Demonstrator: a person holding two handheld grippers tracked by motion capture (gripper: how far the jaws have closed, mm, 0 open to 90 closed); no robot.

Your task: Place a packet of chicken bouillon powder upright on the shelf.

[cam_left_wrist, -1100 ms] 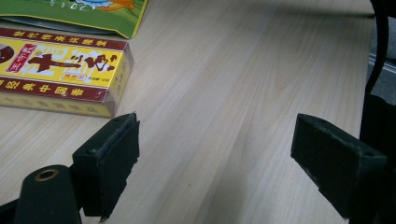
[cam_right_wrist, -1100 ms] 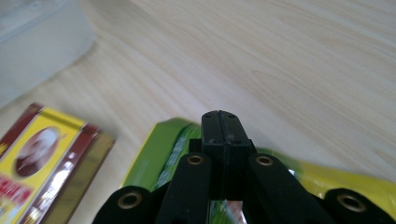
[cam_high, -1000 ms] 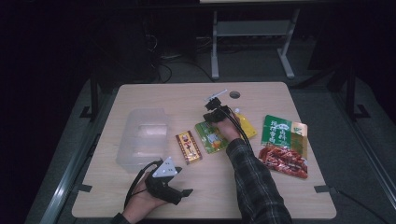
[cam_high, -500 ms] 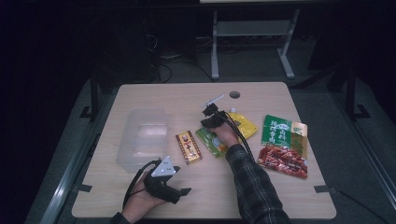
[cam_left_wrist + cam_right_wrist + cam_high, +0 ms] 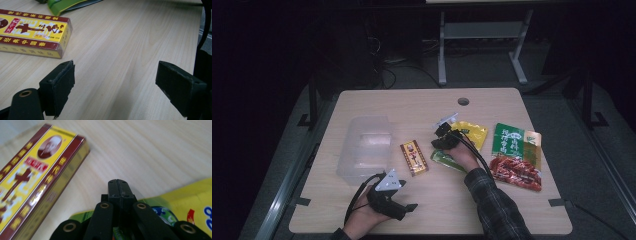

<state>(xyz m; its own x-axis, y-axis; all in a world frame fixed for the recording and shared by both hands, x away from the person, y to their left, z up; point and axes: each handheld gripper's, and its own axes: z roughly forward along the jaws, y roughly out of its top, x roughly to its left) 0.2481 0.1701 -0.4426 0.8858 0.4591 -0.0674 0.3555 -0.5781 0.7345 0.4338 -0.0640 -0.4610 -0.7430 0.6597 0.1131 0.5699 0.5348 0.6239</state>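
My right claw hangs low over the middle of the table, its jaws clenched pad to pad with nothing between them, as the right gripper view shows. Under it lies a green packet, flat, its long axis running from near right to far left, its left end just beside the tips. The red and yellow box lies flat just to the left of that packet, apart from it, its long axis running near to far, slightly slanted. My left claw rests at the near edge, jaws released and wide over bare wood, the box just beyond its left jaw. A clear plastic tub sits left of the box.
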